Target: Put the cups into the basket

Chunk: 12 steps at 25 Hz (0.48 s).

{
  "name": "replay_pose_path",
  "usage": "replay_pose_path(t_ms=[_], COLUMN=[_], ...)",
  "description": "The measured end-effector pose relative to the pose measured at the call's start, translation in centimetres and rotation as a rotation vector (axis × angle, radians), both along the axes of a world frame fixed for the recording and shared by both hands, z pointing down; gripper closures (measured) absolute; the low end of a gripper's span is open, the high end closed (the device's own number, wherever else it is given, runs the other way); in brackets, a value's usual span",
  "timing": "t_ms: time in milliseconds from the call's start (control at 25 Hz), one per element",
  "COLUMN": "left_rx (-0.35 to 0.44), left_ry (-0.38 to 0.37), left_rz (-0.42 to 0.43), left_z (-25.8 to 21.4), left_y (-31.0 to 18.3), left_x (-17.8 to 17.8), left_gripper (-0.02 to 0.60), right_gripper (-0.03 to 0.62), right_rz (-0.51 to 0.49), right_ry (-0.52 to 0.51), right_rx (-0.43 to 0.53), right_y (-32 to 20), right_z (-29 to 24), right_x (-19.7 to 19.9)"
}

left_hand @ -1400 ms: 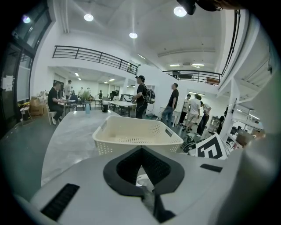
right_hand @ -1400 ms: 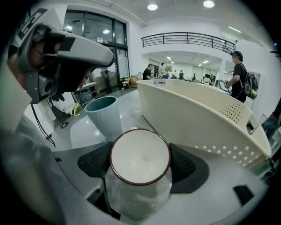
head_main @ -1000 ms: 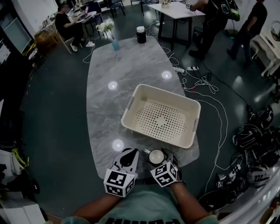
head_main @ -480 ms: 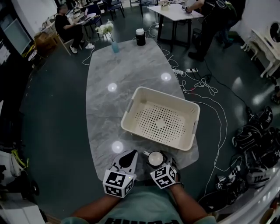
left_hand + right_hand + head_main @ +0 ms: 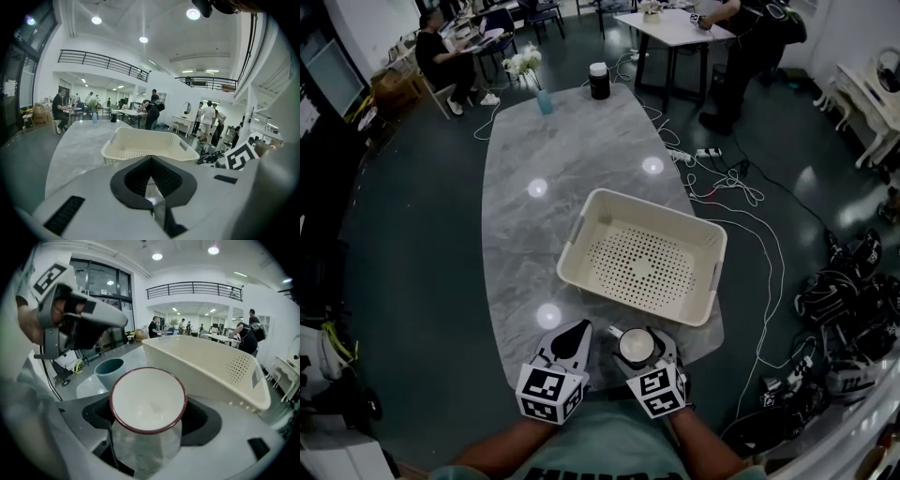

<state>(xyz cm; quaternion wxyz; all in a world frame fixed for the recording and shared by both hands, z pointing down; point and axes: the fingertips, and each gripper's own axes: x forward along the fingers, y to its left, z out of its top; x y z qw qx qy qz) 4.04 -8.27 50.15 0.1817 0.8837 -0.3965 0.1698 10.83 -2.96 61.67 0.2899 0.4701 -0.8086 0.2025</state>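
Note:
A white cup with a dark red rim (image 5: 147,401) stands upright between the jaws of my right gripper (image 5: 149,427), which is shut on it. In the head view this cup (image 5: 636,345) is at the table's near edge, just in front of the cream perforated basket (image 5: 705,307). The basket (image 5: 211,366) holds nothing. A teal cup (image 5: 109,371) sits on the table left of the held cup, below my left gripper (image 5: 79,319). My left gripper (image 5: 578,328) hovers beside the right one, its jaws together with nothing between them (image 5: 150,161). The head view does not show the teal cup.
The grey marble table (image 5: 553,159) runs away from me. A black canister (image 5: 599,79) and a small vase with flowers (image 5: 542,94) stand at its far end. Cables (image 5: 741,187) and bags (image 5: 844,291) lie on the floor at the right. People sit and stand at desks behind.
The right gripper still holds the white cup and has drawn slightly nearer to me. The left gripper stays beside it. The view has shifted a little.

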Motion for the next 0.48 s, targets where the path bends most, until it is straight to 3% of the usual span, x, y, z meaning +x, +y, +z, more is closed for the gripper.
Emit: replay_pose_path(t_ms=[480], left_rx=[0.035], left_ry=[0.035], left_rz=[-0.027], left_z=[-2.4], left_y=[-2.8], left_x=[0.9], left_gripper=[0.575], right_gripper=[0.214], right_rz=[0.086], right_ry=[-0.083], right_rx=[0.116], right_y=[-3.3], right_z=[-10.2], right_x=[2.2])
